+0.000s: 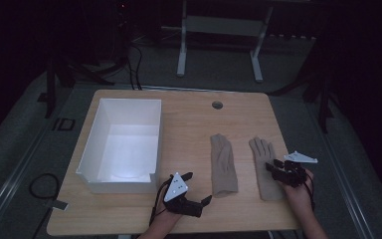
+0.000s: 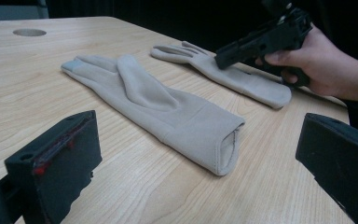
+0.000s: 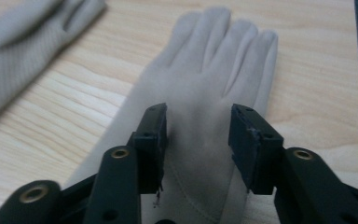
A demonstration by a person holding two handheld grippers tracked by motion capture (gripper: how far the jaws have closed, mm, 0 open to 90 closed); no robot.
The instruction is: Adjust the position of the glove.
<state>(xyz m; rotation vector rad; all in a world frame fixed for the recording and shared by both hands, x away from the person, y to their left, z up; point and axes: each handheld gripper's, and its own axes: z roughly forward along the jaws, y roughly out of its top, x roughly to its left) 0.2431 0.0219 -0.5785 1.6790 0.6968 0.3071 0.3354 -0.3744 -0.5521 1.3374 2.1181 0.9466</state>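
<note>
White, open-topped plastic box sits at the left of the wooden tabletop. Left hand-held gripper rests released beside one beige fabric glove. Right hand-held gripper, jaws parted, hovers over the other beige glove.

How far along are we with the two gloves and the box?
Nothing looks put away yet: the white box holds no glove, and both gloves lie flat on the table. In hand: the right gripper hangs over the right glove, jaws open astride its palm, not pinching. The left gripper waits open by the left glove. Probably left: gripping each glove and moving it to the box.
</note>
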